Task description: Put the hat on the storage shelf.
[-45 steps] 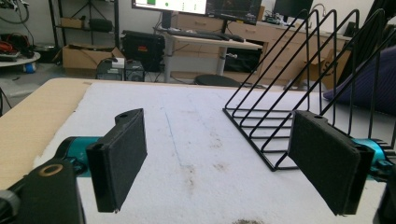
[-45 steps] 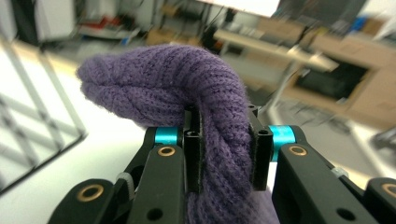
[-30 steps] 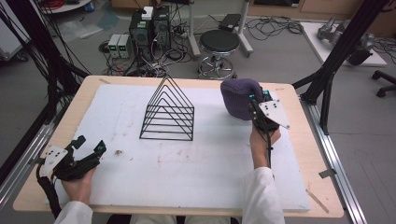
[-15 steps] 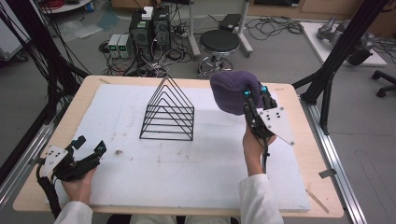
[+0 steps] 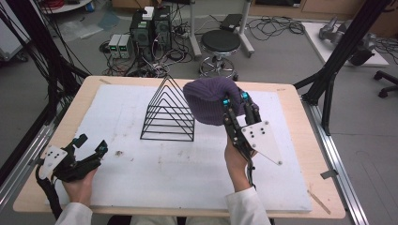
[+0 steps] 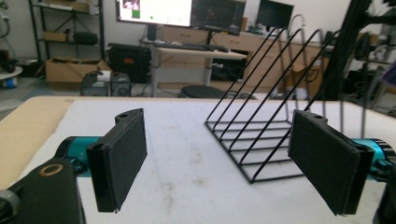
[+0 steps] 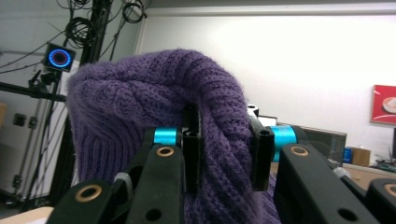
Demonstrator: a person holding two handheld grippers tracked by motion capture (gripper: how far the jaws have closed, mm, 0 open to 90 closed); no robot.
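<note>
A purple knitted hat (image 5: 209,99) hangs in the air just right of a black wire pyramid rack (image 5: 168,112) that stands on the white mat (image 5: 178,164). My right gripper (image 5: 236,101) is shut on a fold of the hat; in the right gripper view the knit (image 7: 154,121) bulges over and between the two black jaws. My left gripper (image 5: 89,144) rests at the table's near left corner, open. In the left gripper view its pads (image 6: 122,156) stand wide apart with nothing between them, and the rack (image 6: 275,116) stands ahead to the right.
The wooden table edge (image 5: 291,89) frames the mat. Black frame posts (image 5: 328,79) rise at the right and left sides. A stool (image 5: 220,44) and computer boxes (image 5: 150,26) stand on the floor beyond the table.
My right gripper has carried the hat to the left and upward, from the table's right side to beside the rack. The left gripper has stayed in place.
</note>
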